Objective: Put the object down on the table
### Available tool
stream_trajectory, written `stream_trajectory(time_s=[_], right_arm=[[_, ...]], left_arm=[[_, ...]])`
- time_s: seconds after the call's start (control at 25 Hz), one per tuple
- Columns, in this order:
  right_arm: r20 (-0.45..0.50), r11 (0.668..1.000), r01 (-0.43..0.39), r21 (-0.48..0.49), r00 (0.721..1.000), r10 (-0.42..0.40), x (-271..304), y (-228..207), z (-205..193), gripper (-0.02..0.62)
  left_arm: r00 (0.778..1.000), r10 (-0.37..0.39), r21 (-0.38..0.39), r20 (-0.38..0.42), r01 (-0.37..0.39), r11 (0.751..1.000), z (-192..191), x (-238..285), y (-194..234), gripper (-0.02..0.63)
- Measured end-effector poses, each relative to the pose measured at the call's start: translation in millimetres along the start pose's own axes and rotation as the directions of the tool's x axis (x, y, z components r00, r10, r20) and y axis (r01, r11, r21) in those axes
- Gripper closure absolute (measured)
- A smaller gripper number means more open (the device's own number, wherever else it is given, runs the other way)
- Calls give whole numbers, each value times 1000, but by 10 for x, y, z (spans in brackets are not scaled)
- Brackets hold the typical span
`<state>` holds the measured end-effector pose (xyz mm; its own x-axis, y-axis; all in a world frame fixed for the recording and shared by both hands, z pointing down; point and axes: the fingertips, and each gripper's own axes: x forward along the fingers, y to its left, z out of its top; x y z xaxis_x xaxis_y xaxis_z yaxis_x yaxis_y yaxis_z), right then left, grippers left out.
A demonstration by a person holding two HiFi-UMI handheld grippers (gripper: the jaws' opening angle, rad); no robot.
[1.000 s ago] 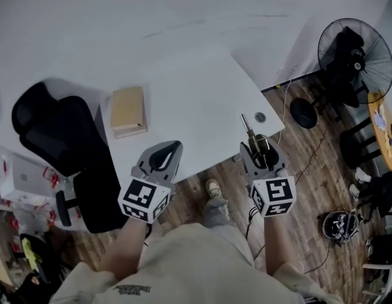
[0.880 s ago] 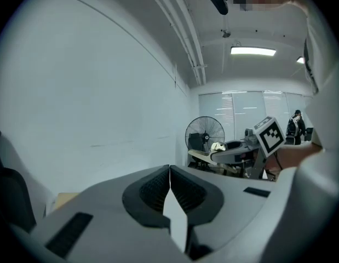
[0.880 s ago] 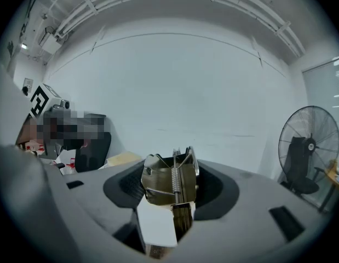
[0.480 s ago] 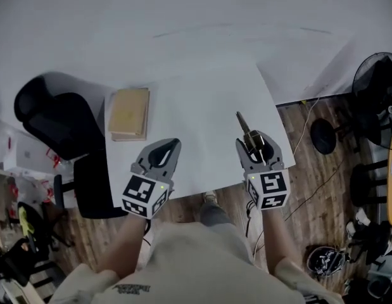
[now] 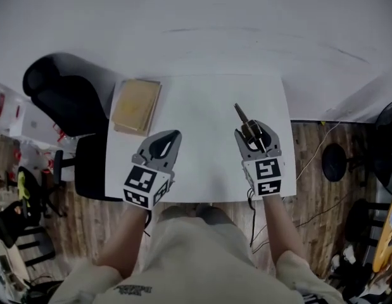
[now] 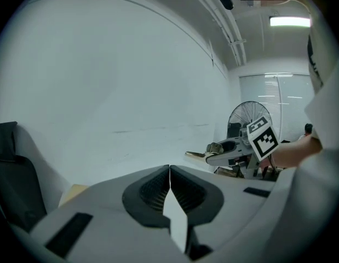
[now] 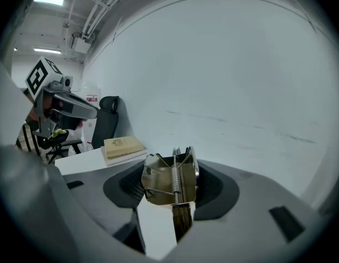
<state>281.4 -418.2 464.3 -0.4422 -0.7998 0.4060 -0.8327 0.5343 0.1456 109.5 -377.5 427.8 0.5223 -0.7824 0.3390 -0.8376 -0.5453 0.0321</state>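
Observation:
A brass-coloured metal spring clip (image 7: 172, 182) with a dark stem sits between the jaws of my right gripper (image 7: 172, 166), which is shut on it. In the head view the clip's dark tip (image 5: 240, 114) sticks out forward of the right gripper (image 5: 251, 129), above the right part of the white table (image 5: 202, 163). My left gripper (image 5: 171, 135) hovers over the table's front left, jaws shut and empty; in its own view the left gripper's (image 6: 169, 167) pads meet. The left gripper view also shows the right gripper (image 6: 235, 147) holding the clip (image 6: 199, 154).
A tan book (image 5: 137, 105) lies at the table's back left corner, also visible as the book (image 7: 122, 146) in the right gripper view. A black office chair (image 5: 63, 100) stands left of the table. A fan (image 6: 248, 116) and cables are on the wooden floor to the right.
The head view has swung so the table lies square in front. Both grippers now sit further over the tabletop. The right gripper keeps its hold on the clip; the left stays shut.

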Motion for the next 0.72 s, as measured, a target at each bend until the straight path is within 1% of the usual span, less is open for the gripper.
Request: stream_trajectory(time_s=[0.12,0.24,0.4,0.56,0.72], right_arm=[[-4,999,-36,-29,999,36,209,-19,-14,356],[-11,997,-54,-53,999,54,388,-43,-47,356],[-26,998,-52,-20,998,51,637,-105,-109,356],[-53,997,-69,-25,996,68,872,-39,-181,356],[-87,996,-81,26,993,83,1168,-38,-342,356]], left_arm=[[999,37,-9,-15,-37,999,-33,50,59,584],[998,56,-17,-27,-56,998,-69,99,101,584],[996,73,-33,-48,-74,997,-161,134,212,584],[995,82,-42,-63,-85,996,-266,189,326,584],[994,76,-41,-82,-80,996,-367,342,459,584]])
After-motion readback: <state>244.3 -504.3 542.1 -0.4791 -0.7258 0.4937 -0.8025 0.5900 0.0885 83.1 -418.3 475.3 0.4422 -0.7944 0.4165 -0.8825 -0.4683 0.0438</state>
